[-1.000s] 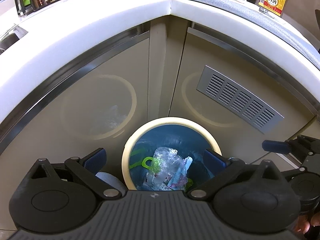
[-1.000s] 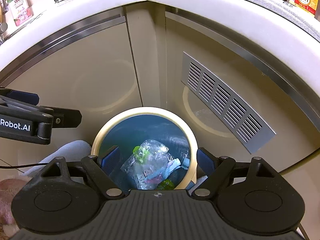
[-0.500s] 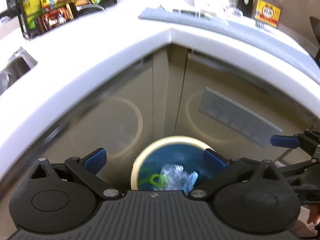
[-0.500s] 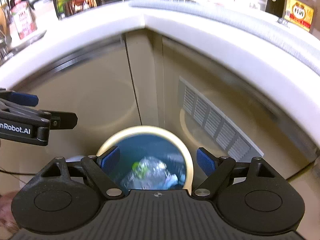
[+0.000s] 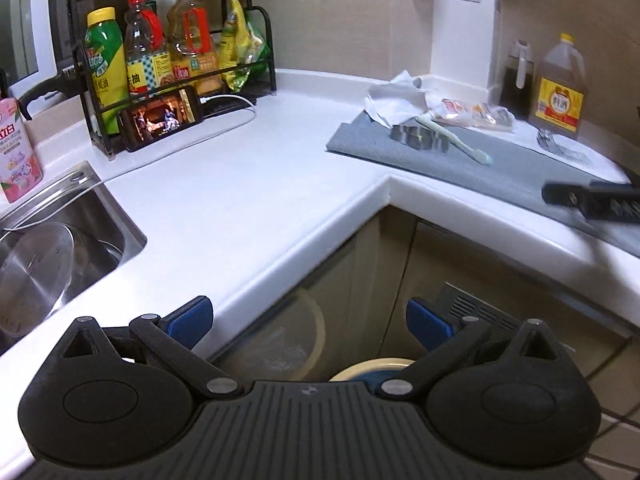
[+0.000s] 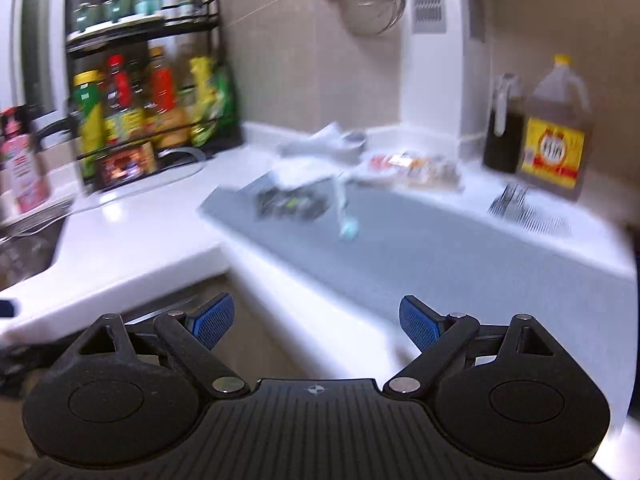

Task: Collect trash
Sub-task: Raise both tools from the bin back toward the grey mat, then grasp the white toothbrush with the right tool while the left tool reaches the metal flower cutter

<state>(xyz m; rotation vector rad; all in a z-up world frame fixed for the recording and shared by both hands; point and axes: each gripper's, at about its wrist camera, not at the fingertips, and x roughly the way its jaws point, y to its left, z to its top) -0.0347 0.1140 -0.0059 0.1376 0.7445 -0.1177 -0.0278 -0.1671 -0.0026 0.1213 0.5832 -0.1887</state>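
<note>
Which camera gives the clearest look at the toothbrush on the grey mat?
The left wrist view. There the toothbrush is sharp, lying across the metal cutter on the grey mat, whole length visible. In the right wrist view the toothbrush is only a motion-blurred pale streak with a bluish end, its outline unclear.

White countertop [image 5: 248, 184] with grey mat [image 5: 516, 168], bottle rack [image 5: 176, 60], phone [image 5: 162, 118], probably crumpled tissue [image 5: 394, 102].
</note>
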